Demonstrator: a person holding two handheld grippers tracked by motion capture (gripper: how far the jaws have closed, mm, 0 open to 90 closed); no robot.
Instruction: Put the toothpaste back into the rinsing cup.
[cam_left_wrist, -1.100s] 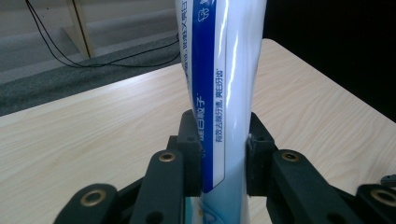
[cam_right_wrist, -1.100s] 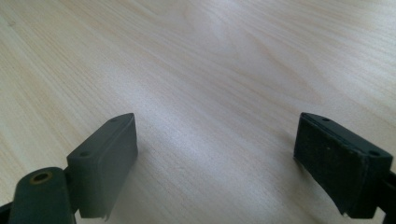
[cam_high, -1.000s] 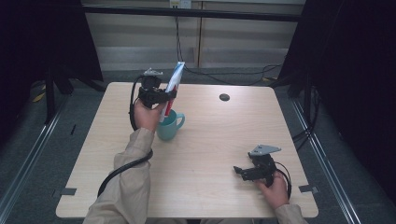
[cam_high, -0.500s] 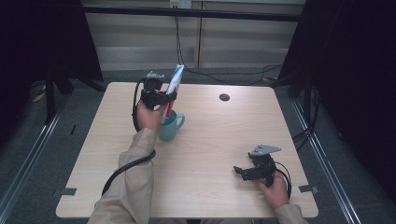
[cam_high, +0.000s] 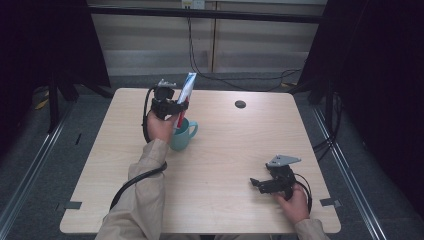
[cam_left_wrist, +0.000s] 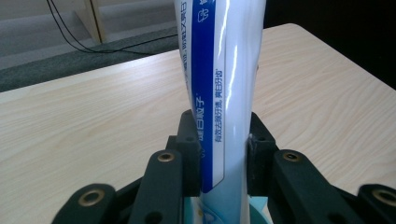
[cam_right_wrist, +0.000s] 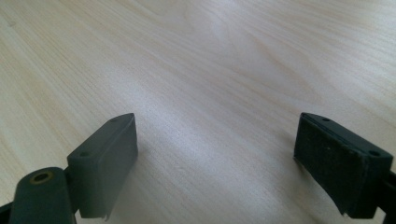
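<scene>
A white and blue toothpaste tube (cam_high: 188, 89) stands nearly upright with its red cap end down inside a teal mug (cam_high: 183, 136) near the table's middle left. My left gripper (cam_high: 181, 106) is shut on the tube just above the mug. In the left gripper view the tube (cam_left_wrist: 219, 84) rises between the two jaws of the left gripper (cam_left_wrist: 223, 154), and the mug's teal rim (cam_left_wrist: 258, 205) shows below. My right gripper (cam_high: 256, 183) rests open on the table at the front right; its wide-apart jaws hold nothing, right gripper (cam_right_wrist: 215, 158).
A light wooden table (cam_high: 225, 150) carries everything. A small dark round disc (cam_high: 240, 104) lies near the far edge. Cables (cam_high: 145, 175) trail from both grippers. Dark curtains and a grey floor surround the table.
The left gripper and tube have shifted very slightly; the tube stays in the mug. The right gripper has not moved.
</scene>
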